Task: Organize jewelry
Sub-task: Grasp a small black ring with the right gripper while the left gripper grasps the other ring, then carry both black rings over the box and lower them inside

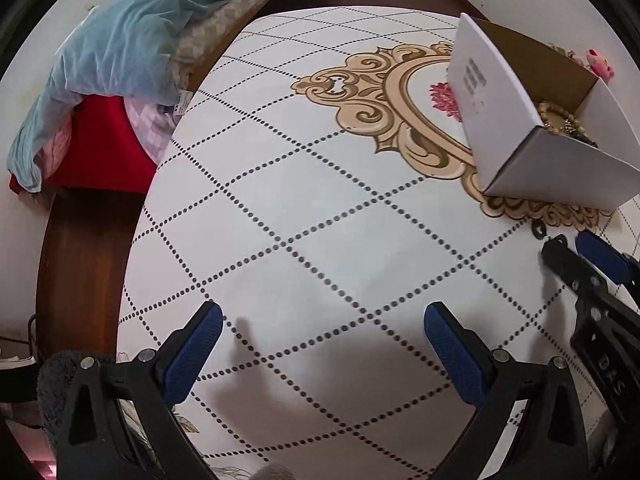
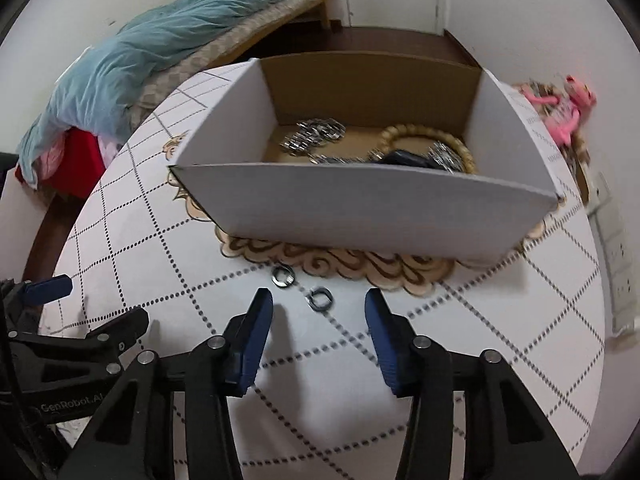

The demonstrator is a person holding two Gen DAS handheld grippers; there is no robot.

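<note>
A white cardboard box (image 2: 360,212) stands on the round table; it also shows in the left wrist view (image 1: 496,112). Inside lie a beaded bracelet (image 2: 424,134), silver chains (image 2: 316,134) and a dark item (image 2: 404,158). Two small metal rings lie on the table in front of the box: one (image 2: 283,276) to the left, one (image 2: 319,298) nearer. My right gripper (image 2: 319,304) is open, its fingers either side of the nearer ring, just above the table. My left gripper (image 1: 320,320) is open and empty over bare tablecloth. The right gripper shows in the left view (image 1: 568,246).
The tablecloth (image 1: 304,240) has a dotted diamond pattern and a gold ornament under the box. A pink toy (image 2: 568,108) lies behind the box at the right. A bed with a teal blanket (image 1: 120,48) is beyond the table's left edge.
</note>
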